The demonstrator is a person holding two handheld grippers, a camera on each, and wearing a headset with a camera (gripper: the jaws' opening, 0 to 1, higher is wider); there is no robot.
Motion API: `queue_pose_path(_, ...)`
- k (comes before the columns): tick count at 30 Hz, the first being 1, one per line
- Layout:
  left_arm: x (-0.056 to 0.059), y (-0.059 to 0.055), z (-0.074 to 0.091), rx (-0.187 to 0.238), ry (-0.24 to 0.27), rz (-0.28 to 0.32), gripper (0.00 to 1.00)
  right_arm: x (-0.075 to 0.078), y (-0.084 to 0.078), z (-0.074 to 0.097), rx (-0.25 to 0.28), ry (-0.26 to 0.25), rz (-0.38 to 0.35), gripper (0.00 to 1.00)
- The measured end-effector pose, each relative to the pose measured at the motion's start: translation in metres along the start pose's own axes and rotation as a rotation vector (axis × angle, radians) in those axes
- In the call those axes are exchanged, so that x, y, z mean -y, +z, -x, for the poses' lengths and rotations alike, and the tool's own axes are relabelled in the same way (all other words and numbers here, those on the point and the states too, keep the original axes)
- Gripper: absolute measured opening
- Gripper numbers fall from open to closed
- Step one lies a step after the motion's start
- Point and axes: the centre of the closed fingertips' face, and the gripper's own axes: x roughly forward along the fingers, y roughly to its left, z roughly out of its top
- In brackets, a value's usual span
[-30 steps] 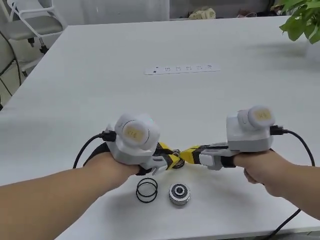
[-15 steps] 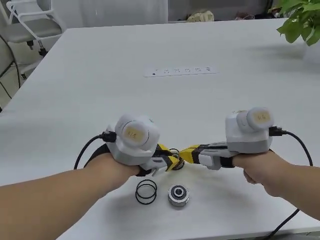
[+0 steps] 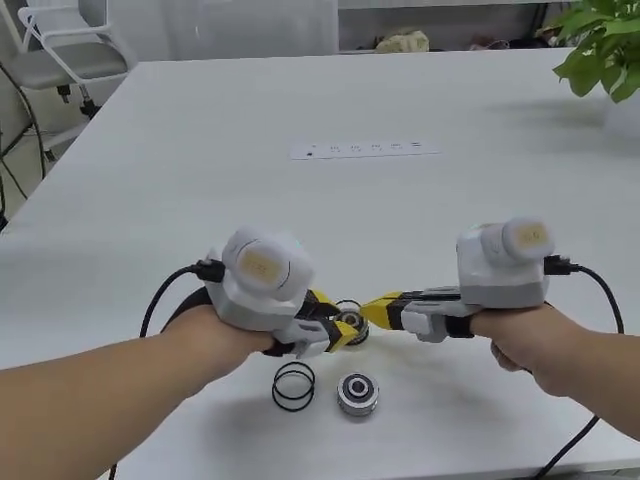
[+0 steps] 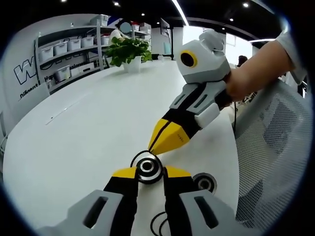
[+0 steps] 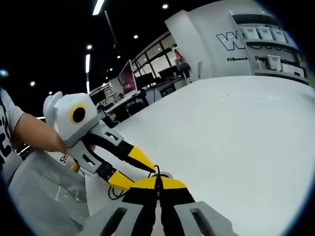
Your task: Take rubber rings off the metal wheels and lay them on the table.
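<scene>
My left gripper [image 3: 345,328] is shut on a small metal wheel [image 3: 351,324] and holds it just above the white table [image 3: 400,220]. In the left gripper view the wheel [image 4: 149,167] sits between the yellow jaw tips. From the right, my right gripper [image 3: 369,312] meets it tip to tip, shut on a thin black rubber ring [image 4: 140,157] at the wheel's rim. The ring [image 5: 157,170] shows as a fine loop just past the right gripper [image 5: 158,181]. Two loose black rings [image 3: 293,384] and a second metal wheel [image 3: 357,391] lie on the table below the grippers.
A white power strip [image 3: 364,150] lies flat mid-table. A potted plant [image 3: 600,45] stands at the far right corner and a chair [image 3: 60,50] beyond the far left. Black cables [image 3: 165,300] trail from both grippers. The table's front edge runs just below the loose wheel.
The head camera has tilted slightly. Both grippers stay joined at the held wheel, shifted a little lower and left; the loose rings and second wheel have not moved.
</scene>
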Motion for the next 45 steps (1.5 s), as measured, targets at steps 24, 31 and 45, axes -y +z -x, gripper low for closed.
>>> queue_pose_path(24,0.014,0.006,0.061,0.100,-0.013,0.003,0.43,-0.020,0.006,0.001,0.001,0.055,-0.011,0.00)
queue_pose_path(31,0.011,0.004,0.074,0.117,-0.001,0.017,0.48,-0.033,0.005,-0.004,-0.010,0.078,-0.016,0.00)
queue_pose_path(45,0.006,-0.016,0.098,0.116,0.034,0.035,0.55,-0.052,-0.009,-0.022,-0.066,0.129,-0.026,0.00)
